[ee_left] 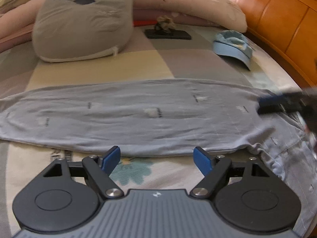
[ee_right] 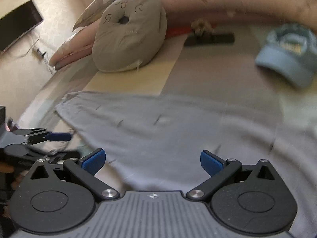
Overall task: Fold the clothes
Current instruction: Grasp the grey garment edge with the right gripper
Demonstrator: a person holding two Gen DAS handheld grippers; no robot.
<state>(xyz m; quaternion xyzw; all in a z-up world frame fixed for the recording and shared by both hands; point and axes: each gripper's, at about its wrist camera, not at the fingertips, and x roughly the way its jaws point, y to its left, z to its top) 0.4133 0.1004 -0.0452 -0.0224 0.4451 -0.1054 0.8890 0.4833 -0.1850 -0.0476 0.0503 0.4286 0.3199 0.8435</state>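
The grey garment (ee_left: pixel 138 115) lay flat across the bed (ee_left: pixel 138 65), folded into a long band; the left gripper (ee_left: pixel 157 158) hung at its near edge, jaws wide apart, nothing between them, the hem just beyond the blue pads (ee_left: pixel 111 158). The right gripper (ee_right: pixel 152 161) hovered over the cloth's right part, jaws likewise spread and empty; a pillow (ee_left: pixel 83 25) and cap (ee_left: pixel 233 45) sat well beyond.

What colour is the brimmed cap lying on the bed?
Light blue: the brimmed fabric cap on the patchwork bed cover shows best in the left wrist view.
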